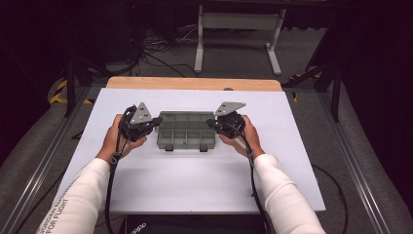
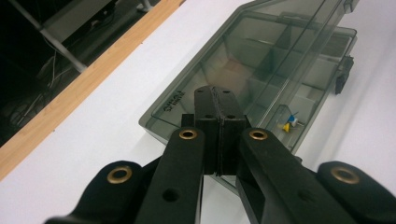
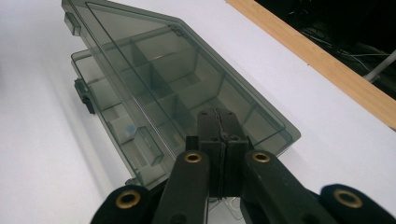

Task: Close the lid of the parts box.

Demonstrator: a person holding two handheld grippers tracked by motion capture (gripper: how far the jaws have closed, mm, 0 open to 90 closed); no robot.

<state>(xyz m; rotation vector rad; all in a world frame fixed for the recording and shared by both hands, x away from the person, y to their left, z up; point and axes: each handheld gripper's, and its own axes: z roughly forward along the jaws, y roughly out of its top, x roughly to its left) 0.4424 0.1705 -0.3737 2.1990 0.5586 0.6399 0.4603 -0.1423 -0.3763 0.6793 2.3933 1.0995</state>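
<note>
Box point(image 1: 185, 129) on table point(image 1: 195, 180) between both hand-held grippers — left point(image 1: 157, 120) and right point(image 1: 210, 122) at its ends, jaws together, nothing clamped; lid ajar — likely bracing it.

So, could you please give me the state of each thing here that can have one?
Compartment box: lid partly raised, latches undone, flat on the table.
Left gripper: jaws shut, empty, at the box's end.
Right gripper: jaws shut, empty, at the opposite end.
</note>
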